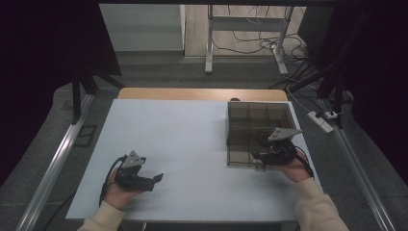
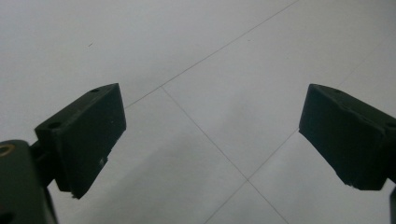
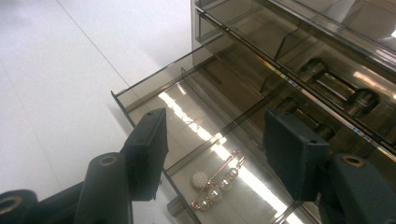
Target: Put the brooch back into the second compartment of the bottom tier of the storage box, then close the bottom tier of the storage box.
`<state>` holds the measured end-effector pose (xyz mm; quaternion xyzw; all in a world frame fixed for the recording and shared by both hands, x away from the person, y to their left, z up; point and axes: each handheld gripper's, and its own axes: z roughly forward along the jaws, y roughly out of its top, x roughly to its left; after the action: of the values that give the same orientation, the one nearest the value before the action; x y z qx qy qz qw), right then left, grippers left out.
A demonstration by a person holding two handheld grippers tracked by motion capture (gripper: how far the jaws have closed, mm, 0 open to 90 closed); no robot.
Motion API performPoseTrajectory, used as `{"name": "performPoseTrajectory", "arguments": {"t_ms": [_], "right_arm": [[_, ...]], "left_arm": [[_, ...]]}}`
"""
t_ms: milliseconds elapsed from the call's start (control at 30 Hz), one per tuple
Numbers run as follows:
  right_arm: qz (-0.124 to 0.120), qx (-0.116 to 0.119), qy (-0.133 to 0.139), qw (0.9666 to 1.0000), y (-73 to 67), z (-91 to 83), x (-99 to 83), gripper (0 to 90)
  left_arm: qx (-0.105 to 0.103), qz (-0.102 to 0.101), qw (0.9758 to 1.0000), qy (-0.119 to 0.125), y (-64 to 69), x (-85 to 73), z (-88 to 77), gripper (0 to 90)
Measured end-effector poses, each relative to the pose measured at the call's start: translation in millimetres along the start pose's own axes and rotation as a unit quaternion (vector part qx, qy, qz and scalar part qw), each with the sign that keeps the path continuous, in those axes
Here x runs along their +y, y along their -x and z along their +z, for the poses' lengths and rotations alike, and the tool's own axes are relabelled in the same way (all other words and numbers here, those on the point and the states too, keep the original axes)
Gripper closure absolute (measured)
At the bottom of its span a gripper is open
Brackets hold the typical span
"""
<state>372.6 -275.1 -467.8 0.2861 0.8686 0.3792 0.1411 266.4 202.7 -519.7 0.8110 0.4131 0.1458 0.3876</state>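
Observation:
A smoky see-through organiser box (image 1: pixel 260 126) with several compartments stands at the right of the white table top (image 1: pixel 192 139). My right gripper (image 1: pixel 260 158) is at the box's near edge. In the right gripper view the box (image 3: pixel 299 42) has a low drawer (image 3: pixel 140 88) pulled out. A gold pin with pearls (image 3: pixel 215 184) lies in the drawer's near compartment. My right gripper (image 3: pixel 219 140) hovers over it, open, with nothing between its pads. My left gripper (image 1: pixel 155 179) rests low at the front left, open over bare table (image 2: pixel 210 126).
A wooden table edge (image 1: pixel 202 94) shows beyond the white top. On the floor to the right lies a power strip (image 1: pixel 320 121). Desk legs (image 1: pixel 210 48) and loose cables stand farther back. A metal rail (image 1: pixel 53 168) runs along the table's left side.

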Motion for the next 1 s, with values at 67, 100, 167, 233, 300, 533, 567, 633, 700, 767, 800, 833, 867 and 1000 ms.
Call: {"name": "performPoseTrajectory", "arguments": {"t_ms": [67,100,167,233,300,533,567,633,700,767,800,833,867,1000], "right_arm": [[-0.002,-0.001,0.001,1.0,-0.7,0.3,-0.1,39.3],[-0.002,-0.001,0.002,1.0,-1.0,0.4,-0.2,39.2],[-0.002,-0.001,0.004,1.0,-1.3,0.3,-0.2,38.9],[-0.003,-0.003,0.004,1.0,-1.7,0.0,-0.5,38.7],[-0.002,-0.004,0.004,1.0,-2.3,-0.2,-1.3,38.4],[0.003,-0.012,0.01,0.9999,-6.8,-1.8,-7.3,37.9],[0.004,-0.014,0.013,0.9998,-7.6,-2.4,-8.2,37.8],[0.005,-0.02,0.018,0.9996,-9.8,-4.0,-10.7,37.6],[0.009,-0.024,0.024,0.9994,-12.1,-5.5,-14.0,37.6],[0.008,-0.029,0.027,0.9992,-14.5,-6.9,-17.2,37.5],[0.01,-0.03,0.03,0.9991,-15.7,-7.9,-19.6,37.5],[0.01,-0.031,0.03,0.999,-16.2,-8.7,-20.8,37.4],[0.012,-0.032,0.032,0.9989,-16.8,-9.6,-22.5,37.4],[0.016,-0.038,0.037,0.9985,-18.9,-13.5,-29.3,37.3]], "left_arm": [[0.0,0.0,1.0,0.0,0.1,0.0,-0.1,6.7],[0.0,0.0,1.0,0.0,0.3,0.0,-0.1,6.7],[0.001,0.0,1.0,0.0,0.4,0.0,-0.1,6.7],[0.0,0.001,1.0,0.0,0.6,0.1,0.0,6.7],[0.0,0.001,1.0,0.0,0.5,0.2,0.2,6.7],[-0.001,0.001,1.0,0.001,0.3,0.2,0.0,6.7],[-0.001,0.001,1.0,0.001,0.4,0.2,0.0,6.7],[-0.001,0.001,1.0,0.001,0.5,0.2,-0.1,6.7],[-0.001,0.002,1.0,0.001,0.7,0.3,0.1,6.7],[-0.001,0.002,1.0,0.001,0.9,0.4,0.1,6.7],[-0.001,0.002,1.0,0.002,0.9,0.4,0.1,6.7],[-0.001,0.002,1.0,0.001,0.9,0.4,0.1,6.7],[-0.001,0.002,1.0,0.002,0.9,0.4,0.0,6.7],[0.0,0.002,1.0,0.002,1.2,0.5,-0.1,6.7]]}}
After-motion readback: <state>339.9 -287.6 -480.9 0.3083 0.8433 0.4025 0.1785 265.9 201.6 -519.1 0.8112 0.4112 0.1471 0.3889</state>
